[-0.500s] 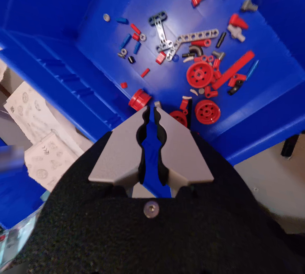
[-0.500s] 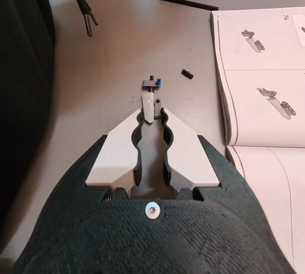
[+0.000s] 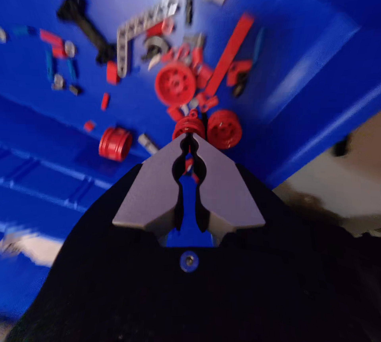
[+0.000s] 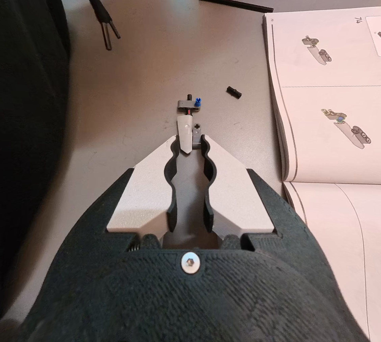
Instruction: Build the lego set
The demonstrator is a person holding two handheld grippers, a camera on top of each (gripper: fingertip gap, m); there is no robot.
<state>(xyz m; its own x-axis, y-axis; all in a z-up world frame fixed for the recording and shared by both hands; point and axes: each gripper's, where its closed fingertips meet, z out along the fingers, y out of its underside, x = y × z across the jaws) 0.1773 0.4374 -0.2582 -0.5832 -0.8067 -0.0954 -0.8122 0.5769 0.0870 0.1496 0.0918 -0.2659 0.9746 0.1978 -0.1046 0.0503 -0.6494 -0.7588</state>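
- Left wrist view, heavily blurred: the left gripper [image 3: 188, 138] reaches into the blue bin [image 3: 309, 84], its jaws nearly together at the tips, right against a small red wheel hub [image 3: 187, 125]. Whether it is actually clamped on that hub I cannot tell.
- Loose parts crowd that spot: a larger red wheel [image 3: 175, 82], another red wheel [image 3: 223, 129] touching the hub's side, a long red beam [image 3: 231, 53] and a grey bent beam [image 3: 127, 47].
- Risk: the blur suggests fast motion, so the tips may well slide off the rounded hub, or knock the neighbouring wheel and scatter pieces.
- Right wrist view: the right gripper [image 4: 188, 142] rests open over the counter [image 4: 144, 53], with the small grey sub-assembly [image 4: 187, 121] lying between its tips, ungripped.
- Risk: any nudge here could push the sub-assembly away, or loosen its blue pin [image 4: 198, 101].
- Nearby lie a black pin [image 4: 234, 92], a black axle [image 4: 235, 3] and the open instruction booklet [image 4: 329, 95].
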